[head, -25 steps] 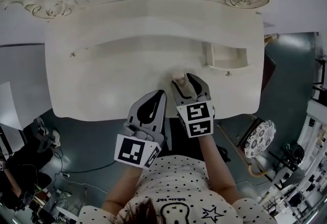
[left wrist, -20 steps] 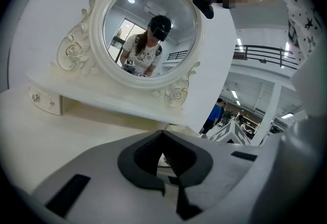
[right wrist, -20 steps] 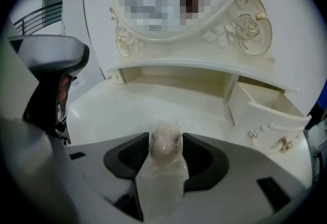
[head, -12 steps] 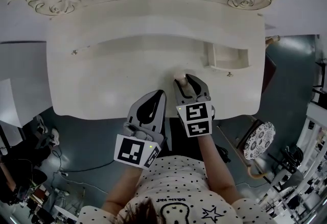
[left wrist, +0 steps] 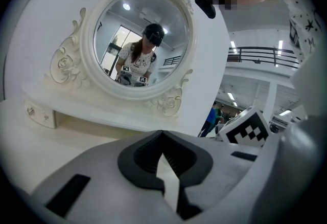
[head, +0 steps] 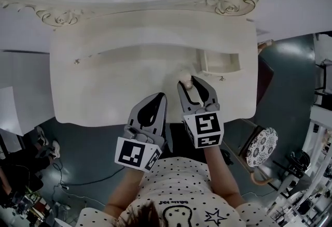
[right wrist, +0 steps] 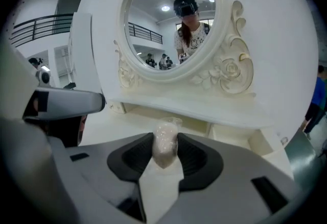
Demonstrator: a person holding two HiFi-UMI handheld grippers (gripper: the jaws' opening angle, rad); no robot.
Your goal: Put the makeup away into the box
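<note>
Up comes the right hand-held gripper (head: 193, 82), higher than a second ago, and its jaws have just been closing; they now pinch a pale makeup piece (right wrist: 165, 149) in clear wrap, standing upright between the pads; that piece is over the white worktop (head: 104, 83), near the open box (head: 204, 61) but not in it; the left hand-held gripper (head: 162, 95) hangs just beside, jaws together, nothing in them; the oval mirror (right wrist: 168, 18) behind reflects the person.
</note>
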